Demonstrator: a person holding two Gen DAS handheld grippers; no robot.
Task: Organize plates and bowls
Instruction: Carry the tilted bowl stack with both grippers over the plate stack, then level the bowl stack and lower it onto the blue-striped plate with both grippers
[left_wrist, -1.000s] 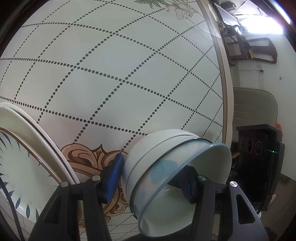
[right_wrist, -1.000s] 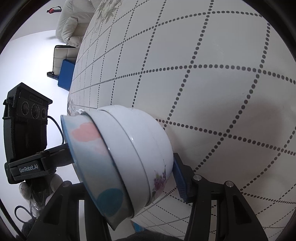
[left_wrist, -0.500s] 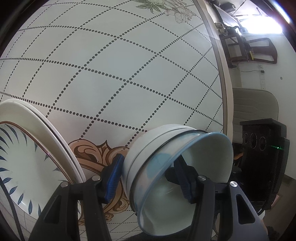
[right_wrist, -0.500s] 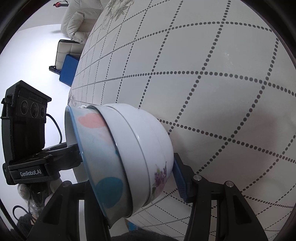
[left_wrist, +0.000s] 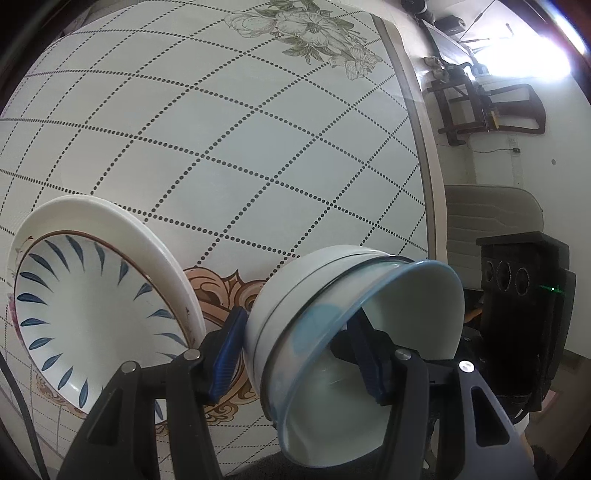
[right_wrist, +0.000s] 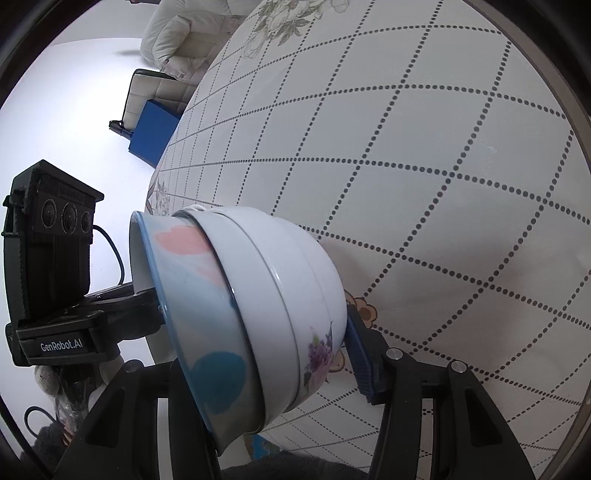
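left wrist view.
- left gripper (left_wrist: 295, 354): holding the stack of bowls (left_wrist: 354, 332) across its wall, one blue pad outside on the white underside, the other pad inside the top bowl. jaws part-way wide, filled by the stack.
- stack of bowls: three nested, blue-rimmed bowl innermost, two white ones beneath. tilted, mouth toward the lower right of the picture, clear of the table (left_wrist: 258, 147).
- plates (left_wrist: 92, 306): white plate with a blue-leaf plate nested on it, resting on the table just left of the held stack, apart from it.
- right gripper, camera block only (left_wrist: 524, 317): seen past the bowl rim on the far side.

right wrist view.
- right gripper (right_wrist: 258, 354): clamped on the same stack (right_wrist: 258, 314) from the opposite rim, right pad on the flowered outer bowl; the left finger runs out of sight behind the rim, presumably inside. jaws part-way wide, filled.
- stack: mouth tilted to the left, off the table.
- left gripper's camera block (right_wrist: 51, 254): directly across the stack.

relation for the coming move (judgement).
- the stack hangs between both grippers, equally near each. the plates lie to the left gripper's side, so a set-down beside or away from them calls for both hands travelling together, with the mouth levelled upward before lowering.
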